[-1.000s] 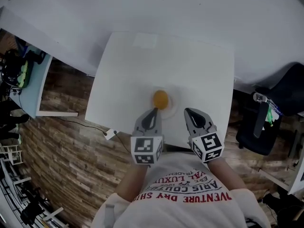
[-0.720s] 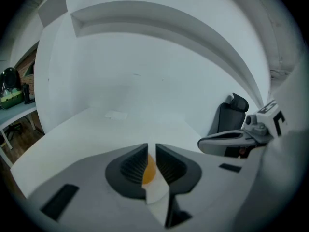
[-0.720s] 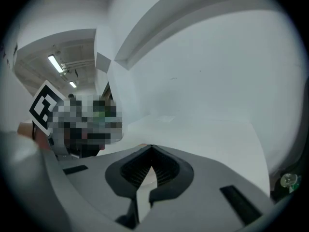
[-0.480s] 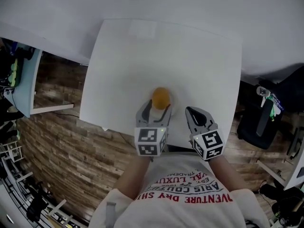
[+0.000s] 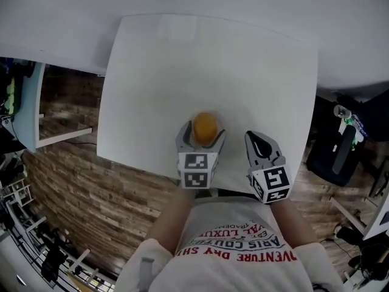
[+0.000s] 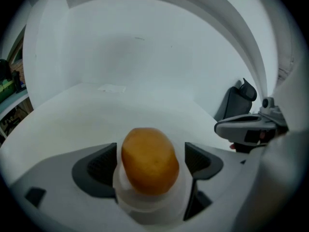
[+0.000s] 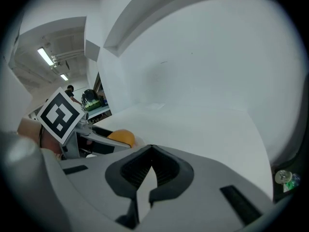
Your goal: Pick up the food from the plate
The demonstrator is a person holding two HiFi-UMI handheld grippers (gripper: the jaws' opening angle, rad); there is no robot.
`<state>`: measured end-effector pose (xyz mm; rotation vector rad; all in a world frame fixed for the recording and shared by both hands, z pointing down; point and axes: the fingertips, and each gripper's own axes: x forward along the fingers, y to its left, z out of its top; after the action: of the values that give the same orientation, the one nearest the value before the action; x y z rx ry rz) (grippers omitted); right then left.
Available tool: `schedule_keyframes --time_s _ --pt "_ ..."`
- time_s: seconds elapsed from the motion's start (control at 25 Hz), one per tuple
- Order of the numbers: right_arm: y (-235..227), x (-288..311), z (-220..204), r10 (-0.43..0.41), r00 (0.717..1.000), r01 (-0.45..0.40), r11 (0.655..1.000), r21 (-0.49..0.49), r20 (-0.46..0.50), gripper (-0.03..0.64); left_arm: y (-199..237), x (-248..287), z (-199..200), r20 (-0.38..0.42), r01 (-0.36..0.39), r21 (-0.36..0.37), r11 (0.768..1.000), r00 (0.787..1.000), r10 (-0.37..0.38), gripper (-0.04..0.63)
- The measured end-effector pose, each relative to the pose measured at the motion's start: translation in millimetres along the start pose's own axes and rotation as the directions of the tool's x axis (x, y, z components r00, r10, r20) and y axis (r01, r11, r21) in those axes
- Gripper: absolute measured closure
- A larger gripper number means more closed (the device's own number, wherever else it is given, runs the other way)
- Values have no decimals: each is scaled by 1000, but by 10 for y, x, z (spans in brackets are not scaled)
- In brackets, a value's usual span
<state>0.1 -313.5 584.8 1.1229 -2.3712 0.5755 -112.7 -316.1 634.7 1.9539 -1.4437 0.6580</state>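
Note:
An orange, rounded piece of food (image 5: 205, 127) stands on a small white plate (image 6: 150, 204) near the front edge of the white table (image 5: 182, 59). My left gripper (image 5: 203, 133) has a jaw on each side of the food (image 6: 148, 159). Its jaws are opening, and the dark pads (image 6: 102, 166) stand apart from the food with a gap on both sides. My right gripper (image 5: 260, 143) hovers to the right of the plate, over the table's front edge, shut with nothing in it (image 7: 147, 173). From the right gripper view the food (image 7: 121, 137) shows at the left.
The table's front edge runs just under both grippers. A faint pale patch (image 5: 176, 29) lies at the table's far end. A black chair (image 5: 340, 145) stands to the right, and a light blue table (image 5: 24, 102) to the left over brick-patterned floor.
The left gripper moved forward and its jaws spread from shut to wide, so it now straddles the food. The right gripper stayed shut and barely moved.

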Motion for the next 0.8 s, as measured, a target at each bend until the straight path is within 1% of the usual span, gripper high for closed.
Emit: schedule_keyframes --time_s 0.08,0.2,0.36,0.44,0.48,0.52,0.68,0.8 --pt "-52 30 -26 -12 1000 12 1000 13 -7 612 13 70 -49 -15 3 33 999 1000 -2 178" --pt "-107 77 -54 -29 999 30 999 26 -15 612 76 116 -53 -33 -17 99 995 999 20 178" --pt "-153 100 -61 -50 999 51 998 39 -16 612 105 164 -34 -46 -26 159 987 998 34 178" --pt "-155 100 -70 -56 998 57 997 46 -18 612 126 163 -31 -46 -35 166 985 998 43 186" --pt "-154 98 -75 -58 998 59 997 47 -19 612 140 160 -36 -44 -40 168 985 998 48 215" --pt "-150 93 -78 -59 998 60 997 47 -19 612 149 156 -49 -44 -41 169 985 998 49 230" --pt "-121 68 -58 -64 998 65 997 43 -16 612 136 150 -83 -61 -11 186 982 998 23 232" --pt "-87 59 3 -71 997 71 997 36 -10 612 134 118 -26 -61 18 174 985 998 -8 233"
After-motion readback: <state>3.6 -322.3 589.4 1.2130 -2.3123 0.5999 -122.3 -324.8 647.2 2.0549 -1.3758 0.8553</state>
